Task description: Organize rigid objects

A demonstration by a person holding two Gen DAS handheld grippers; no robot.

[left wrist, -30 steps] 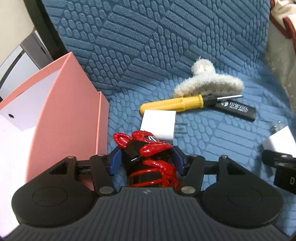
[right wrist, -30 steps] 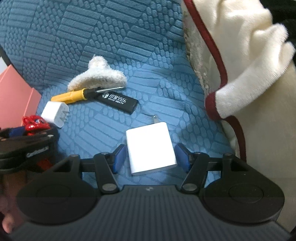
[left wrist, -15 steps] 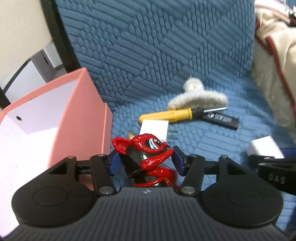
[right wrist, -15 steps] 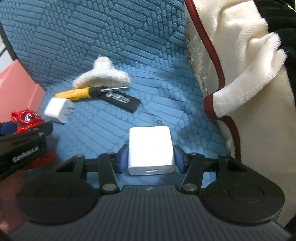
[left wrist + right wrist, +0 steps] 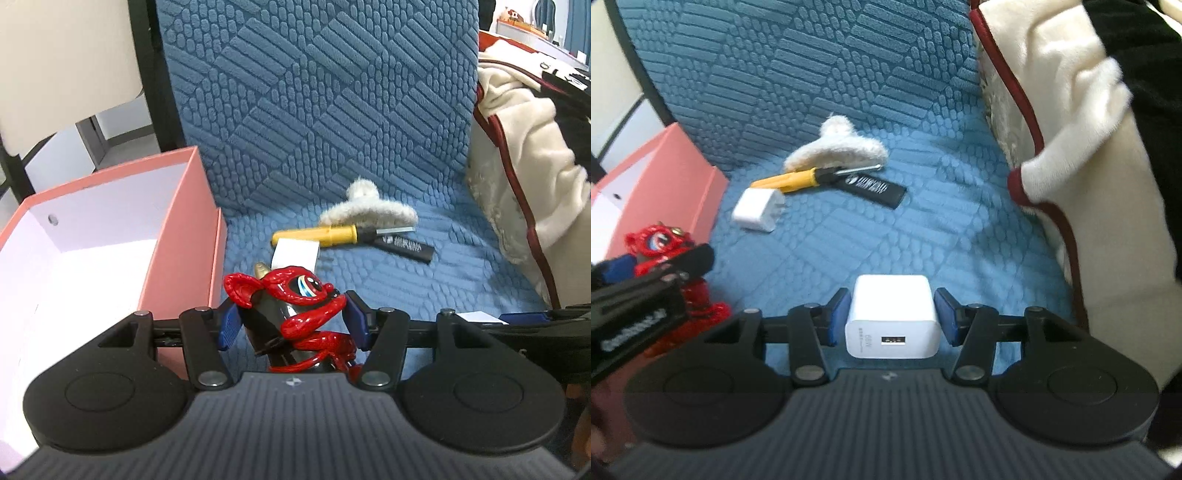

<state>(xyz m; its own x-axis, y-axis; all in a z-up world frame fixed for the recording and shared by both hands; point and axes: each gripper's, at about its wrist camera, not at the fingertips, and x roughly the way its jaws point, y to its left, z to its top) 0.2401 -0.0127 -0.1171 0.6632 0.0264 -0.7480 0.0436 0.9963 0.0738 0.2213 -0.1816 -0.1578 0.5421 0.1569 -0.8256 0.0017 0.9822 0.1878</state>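
Left wrist view showed the left gripper (image 5: 291, 325) with its blue fingers (image 5: 228, 326) pinching a red and black toy figure (image 5: 291, 314), held above the blue textured seat cushion (image 5: 424, 288). To the left stood an open pink box (image 5: 184, 236) with a white inside, its near right corner just beside the toy. Farther off on the cushion lay a small white plug (image 5: 295, 254), and just beyond it a yellow-handled screwdriver (image 5: 317, 234), touching or almost touching the plug. A fluffy white hair clip (image 5: 365, 210) lay behind the screwdriver, and a flat black stick with white lettering (image 5: 404, 245) lay at the screwdriver's tip, to the right. A cream blanket with dark red trim (image 5: 517, 184) was heaped on the right side.

In the right wrist view, the right gripper (image 5: 892, 317) held a larger white charger (image 5: 892, 317) between its blue fingers (image 5: 836, 315), the socket end facing the camera; a thin gap seemed to show on each side, so a firm pinch could not be told for certain. The charger hung over the near part of the cushion. The left gripper (image 5: 639, 269) and the toy appeared at the left edge, beside the pink box (image 5: 665, 177)
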